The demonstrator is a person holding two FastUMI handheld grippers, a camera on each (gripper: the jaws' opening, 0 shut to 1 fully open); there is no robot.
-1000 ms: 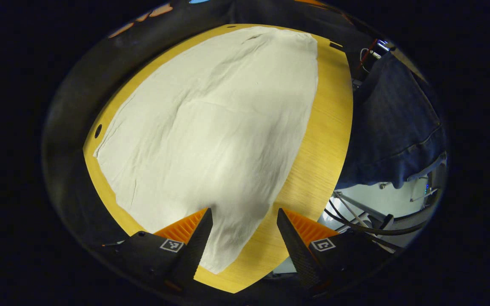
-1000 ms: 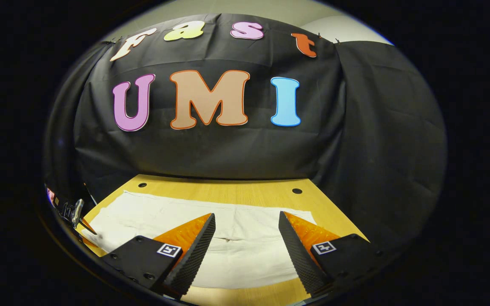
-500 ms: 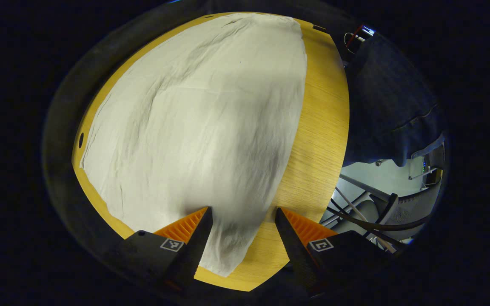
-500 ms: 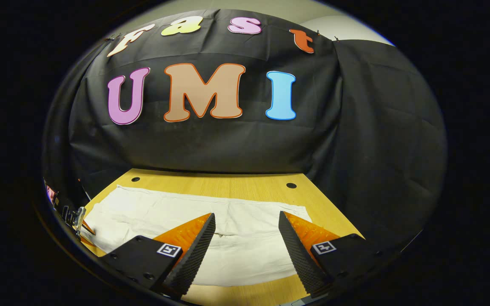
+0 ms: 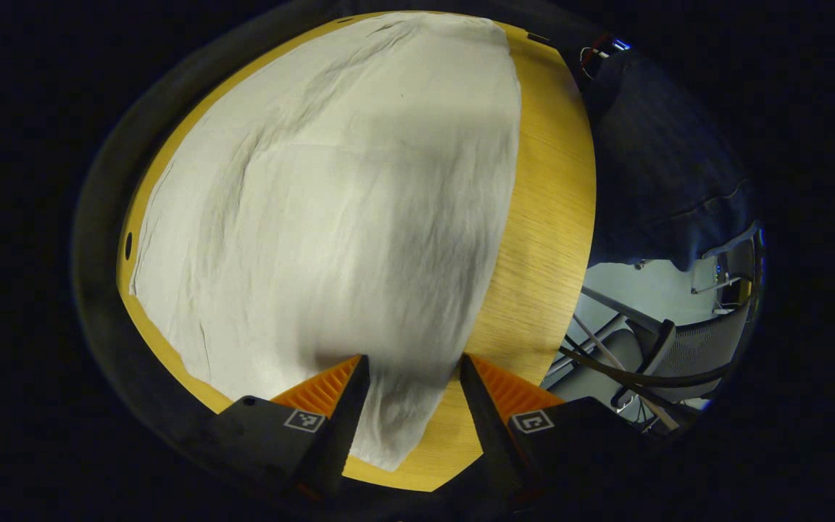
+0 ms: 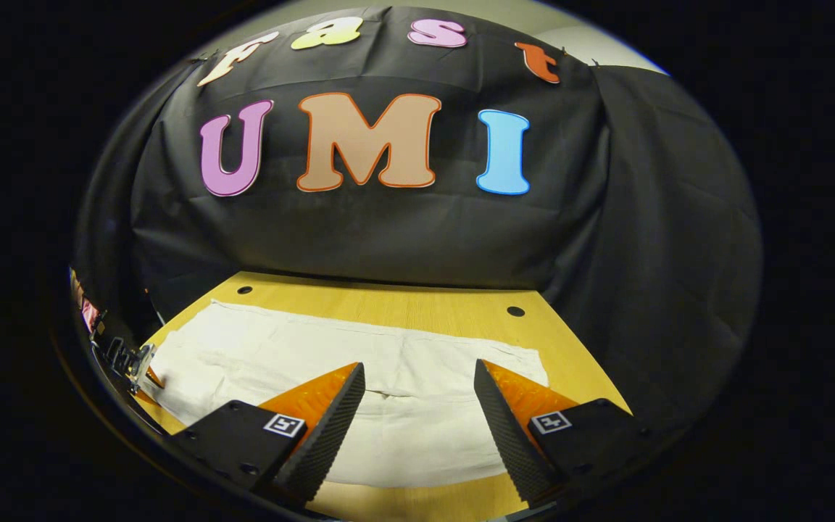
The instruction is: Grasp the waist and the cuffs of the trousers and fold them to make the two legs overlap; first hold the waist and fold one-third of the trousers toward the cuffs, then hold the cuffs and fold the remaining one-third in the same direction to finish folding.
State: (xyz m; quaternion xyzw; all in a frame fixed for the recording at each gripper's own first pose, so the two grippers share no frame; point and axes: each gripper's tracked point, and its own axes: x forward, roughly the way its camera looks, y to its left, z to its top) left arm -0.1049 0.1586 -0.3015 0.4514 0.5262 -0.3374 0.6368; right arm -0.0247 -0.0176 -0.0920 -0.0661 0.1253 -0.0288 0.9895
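Trousers lie flat on desk; left claw and right claw both gape wide, empty, apparently poised to grasp.

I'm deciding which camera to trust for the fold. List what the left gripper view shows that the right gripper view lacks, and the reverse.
Left gripper view alone: a person's dark blue denim clothing, a grey mesh chair and the pale floor past the table edge.

Right gripper view alone: the black cloth booth wall and the round holes in the tabletop.

Both: the cream fabric trousers spread flat on the yellow wooden table, each gripper open above them.
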